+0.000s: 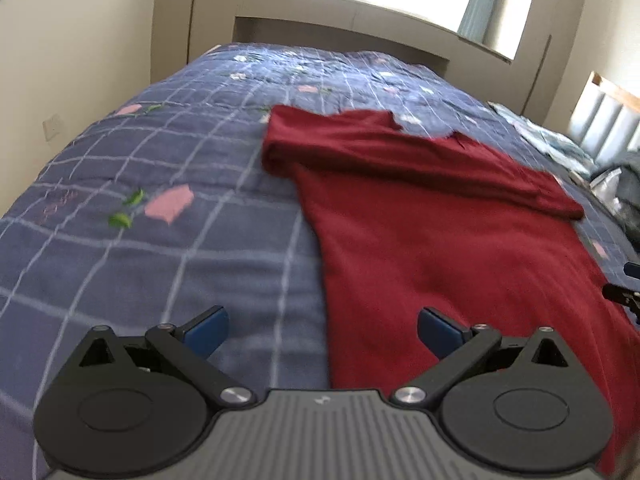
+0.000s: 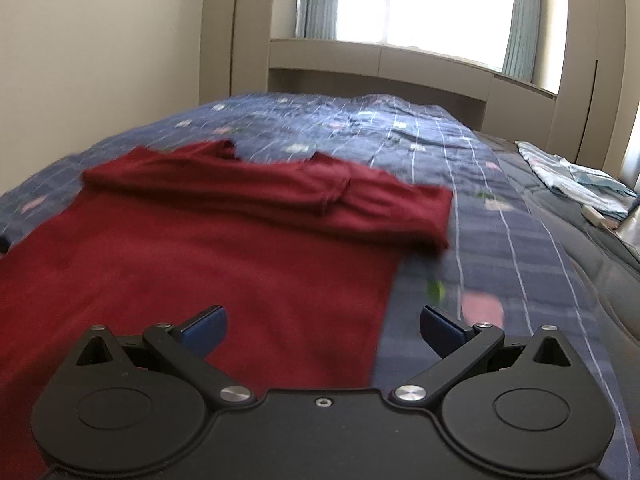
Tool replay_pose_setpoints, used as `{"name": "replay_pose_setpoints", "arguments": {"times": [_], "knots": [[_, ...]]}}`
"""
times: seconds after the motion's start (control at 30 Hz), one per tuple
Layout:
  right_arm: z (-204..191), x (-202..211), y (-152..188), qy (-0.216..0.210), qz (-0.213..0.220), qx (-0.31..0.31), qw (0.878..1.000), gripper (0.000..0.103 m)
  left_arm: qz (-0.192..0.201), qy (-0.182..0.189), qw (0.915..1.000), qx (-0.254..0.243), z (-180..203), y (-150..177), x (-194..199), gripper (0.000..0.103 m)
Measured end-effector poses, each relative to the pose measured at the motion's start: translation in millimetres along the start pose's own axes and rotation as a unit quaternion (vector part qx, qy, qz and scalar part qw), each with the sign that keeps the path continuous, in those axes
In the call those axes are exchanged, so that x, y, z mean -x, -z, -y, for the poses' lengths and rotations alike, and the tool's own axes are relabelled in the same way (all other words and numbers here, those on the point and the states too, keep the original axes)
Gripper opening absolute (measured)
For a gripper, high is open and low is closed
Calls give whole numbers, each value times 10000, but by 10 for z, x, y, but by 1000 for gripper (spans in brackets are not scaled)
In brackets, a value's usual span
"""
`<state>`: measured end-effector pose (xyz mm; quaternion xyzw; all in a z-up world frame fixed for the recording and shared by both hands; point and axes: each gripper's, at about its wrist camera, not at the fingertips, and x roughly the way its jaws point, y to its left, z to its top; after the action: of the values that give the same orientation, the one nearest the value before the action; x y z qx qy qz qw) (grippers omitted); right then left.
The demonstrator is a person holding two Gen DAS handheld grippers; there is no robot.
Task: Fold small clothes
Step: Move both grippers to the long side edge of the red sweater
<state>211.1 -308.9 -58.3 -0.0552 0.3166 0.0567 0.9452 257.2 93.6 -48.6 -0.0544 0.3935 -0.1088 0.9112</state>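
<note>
Here, red shirt (image 1: 440,240) flat, both claws spread

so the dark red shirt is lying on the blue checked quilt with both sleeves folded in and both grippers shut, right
Not quite: both grippers are open. The left gripper and right gripper show their jaws spread wide with nothing between them in their own wrist views. The dark red shirt does lie on the blue checked quilt, sleeves folded in.

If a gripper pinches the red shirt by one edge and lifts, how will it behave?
The red shirt likely drapes limply: its folded-over sleeves lie soft and creased. It probably drags and bunches on the quilt rather than sliding flat.
</note>
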Motion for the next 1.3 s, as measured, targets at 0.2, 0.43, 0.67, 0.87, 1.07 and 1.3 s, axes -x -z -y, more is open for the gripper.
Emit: {"name": "replay_pose_setpoints", "arguments": {"times": [0.2,0.43,0.67,0.87,1.07,1.3], "knots": [[-194,467,410,26,-187,317,9993,102,-188,-169,9991,-329,180,336,227,103],[-297,883,657,172,-224,390,9988,102,-200,-180,9976,-636,354,661,532,103],[-642,1291,894,-18,242,1461,9890,102,173,-150,9880,-1528,742,972,888,103],[-930,1232,1012,-96,243,2355,9715,102,390,-160,9680,-2476,1149,1115,954,103],[-1038,1197,1083,108,433,2750,9604,98,316,-33,9546,-2963,1374,1234,929,103],[-1094,1254,1162,192,834,3021,9494,71,293,30,9398,-3405,1526,1349,904,103]]}}
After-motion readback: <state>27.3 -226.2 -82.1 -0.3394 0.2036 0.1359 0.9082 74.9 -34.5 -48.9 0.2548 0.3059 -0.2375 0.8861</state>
